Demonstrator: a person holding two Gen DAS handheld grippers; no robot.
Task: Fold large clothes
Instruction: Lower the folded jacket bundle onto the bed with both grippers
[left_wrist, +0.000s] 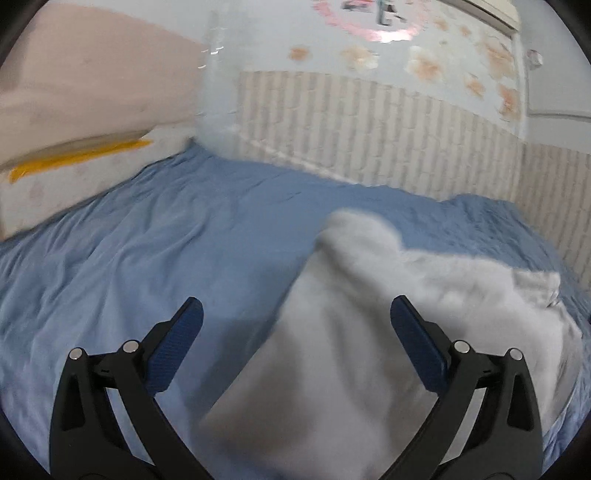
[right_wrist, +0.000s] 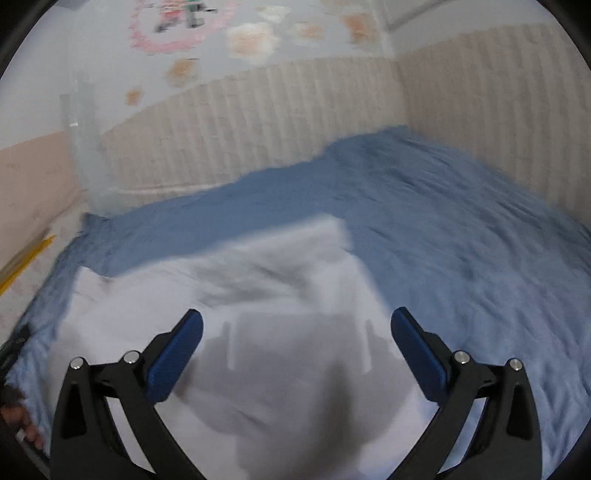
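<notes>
A large white garment (left_wrist: 369, 350) lies partly folded on the blue bedsheet (left_wrist: 166, 240), blurred by motion. In the left wrist view it spreads from below centre to the right. My left gripper (left_wrist: 295, 310) hangs open above its left edge, nothing between its blue-padded fingers (left_wrist: 177, 347). In the right wrist view the same white garment (right_wrist: 258, 332) fills the lower middle, a folded edge toward the far side. My right gripper (right_wrist: 295, 321) is open directly over it, holding nothing.
The bed's blue sheet (right_wrist: 461, 240) runs to a padded beige wall panel (right_wrist: 277, 122) at the back and right. A cream cushion with a yellow stripe (left_wrist: 74, 158) sits at the left. A hand (right_wrist: 22, 421) shows at the lower left edge.
</notes>
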